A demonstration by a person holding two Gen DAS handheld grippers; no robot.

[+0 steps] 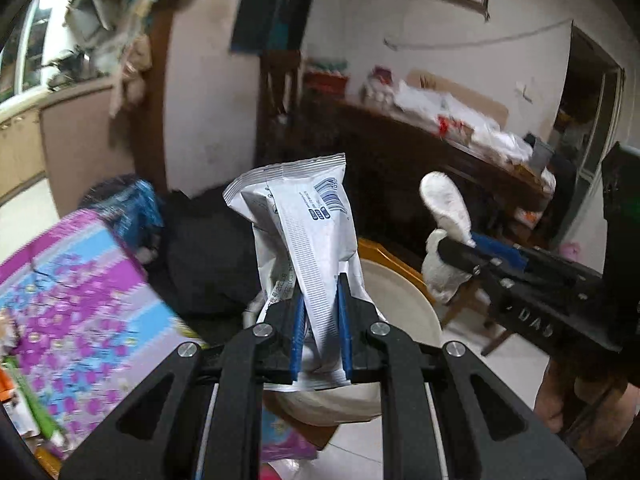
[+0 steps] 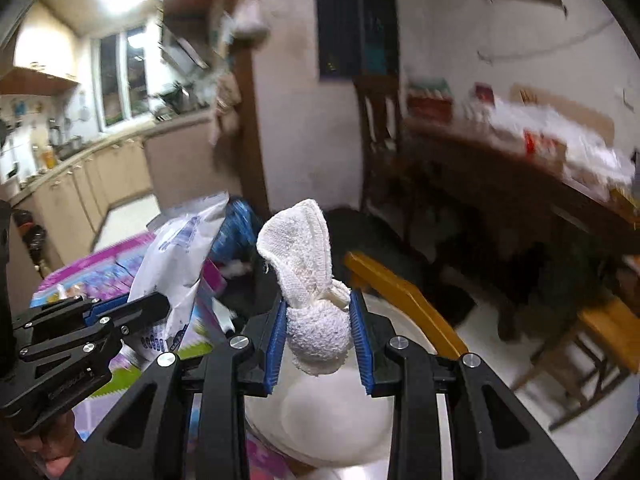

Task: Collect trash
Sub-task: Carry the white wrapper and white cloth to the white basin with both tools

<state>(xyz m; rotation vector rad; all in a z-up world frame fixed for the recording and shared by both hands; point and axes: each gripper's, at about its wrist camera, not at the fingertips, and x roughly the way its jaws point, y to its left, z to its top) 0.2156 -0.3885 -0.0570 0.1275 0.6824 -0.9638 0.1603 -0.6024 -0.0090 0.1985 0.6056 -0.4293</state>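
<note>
The long dark table (image 1: 420, 140) along the far wall, piled with white bags and boxes, is my landmark; everything I hold is on the near side of it. Nearer than the table, to its left, lies the purple-and-blue patterned cloth (image 1: 72, 304), and between that cloth and the table a yellow wooden chair (image 2: 396, 292) sits behind a pale round basin (image 2: 340, 412), which lies directly under both my tools. My left gripper (image 1: 320, 312) is clamped on a crumpled white wrapper (image 1: 304, 224) that stands upright above the basin. My right gripper (image 2: 320, 328), level beside it and closer to the table, is squeezed onto a wadded white cloth (image 2: 308, 280).
</note>
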